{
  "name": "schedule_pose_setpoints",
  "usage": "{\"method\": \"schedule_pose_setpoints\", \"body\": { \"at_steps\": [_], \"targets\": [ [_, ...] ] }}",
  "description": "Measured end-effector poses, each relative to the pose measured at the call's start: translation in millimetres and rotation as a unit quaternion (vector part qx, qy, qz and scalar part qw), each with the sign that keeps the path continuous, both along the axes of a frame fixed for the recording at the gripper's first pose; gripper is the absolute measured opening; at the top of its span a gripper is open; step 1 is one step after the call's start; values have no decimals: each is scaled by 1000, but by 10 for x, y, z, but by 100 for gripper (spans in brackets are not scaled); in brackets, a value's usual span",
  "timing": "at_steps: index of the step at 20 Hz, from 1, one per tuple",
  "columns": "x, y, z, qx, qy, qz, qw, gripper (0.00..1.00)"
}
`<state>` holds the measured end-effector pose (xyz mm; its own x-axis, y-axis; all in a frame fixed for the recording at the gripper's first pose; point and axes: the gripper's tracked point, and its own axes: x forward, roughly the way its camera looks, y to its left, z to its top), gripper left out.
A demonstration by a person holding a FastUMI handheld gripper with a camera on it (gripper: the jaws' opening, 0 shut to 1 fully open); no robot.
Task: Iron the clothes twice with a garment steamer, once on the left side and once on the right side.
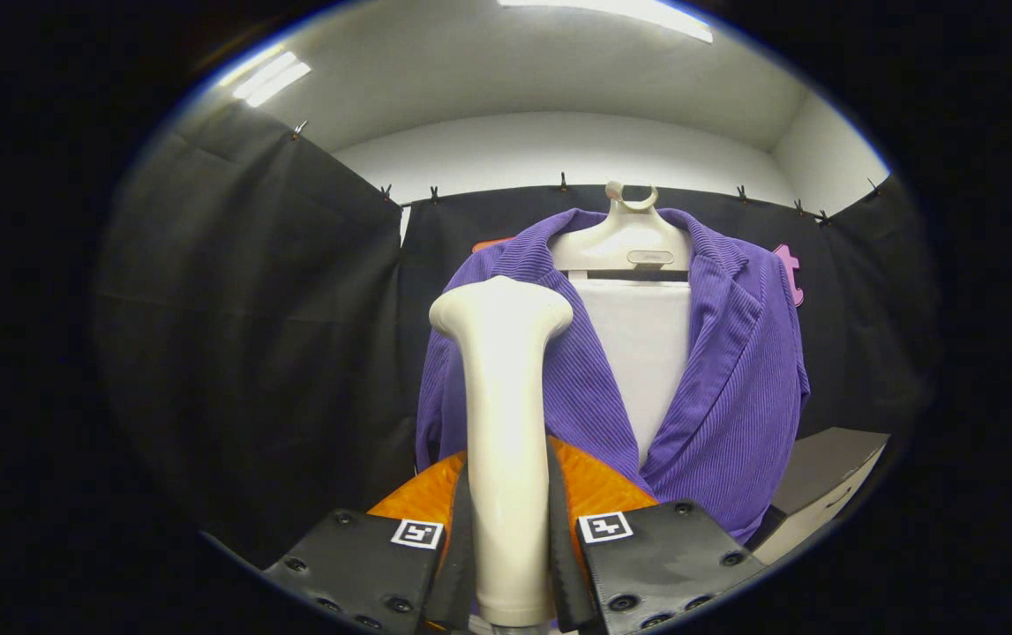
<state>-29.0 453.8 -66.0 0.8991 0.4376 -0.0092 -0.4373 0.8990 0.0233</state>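
1. Hanging beyond the fingers, the purple jacket (726, 370) is the largest thing ahead; it sits on a pale hanger (625, 238) against the black cloth wall (241, 335), its front open over a white panel (642, 353). Its left front panel lies directly behind the steamer's head, while its right side and sleeve stand uncovered off to the right of the fingers.
2. Stretching left of the jacket, the cloth wall leaves a wide unobstructed span; to the right of the jacket, room is tighter, with a grey box (823, 485) near the jacket's lower right hem.
3. Rising upright between the fingers, the garment steamer (504, 423) shows a cream handle that widens into a rounded head at about the height of the jacket's left shoulder. Whether the head touches the fabric cannot be told.
4. Pointing straight at the jacket, the gripper (506, 564) is level and clamped on the steamer's handle, one finger pressing each side.
5. Sitting just behind the handle, an orange ridged part (598, 485) shows on both sides of it.
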Motion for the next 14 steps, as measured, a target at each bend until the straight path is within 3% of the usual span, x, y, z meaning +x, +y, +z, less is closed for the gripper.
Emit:
{"method": "schedule_pose_setpoints", "body": {
  "at_steps": [14],
  "targets": [
    [25,-111,-311,-18,14,-17,1000,42]
  ]
}}
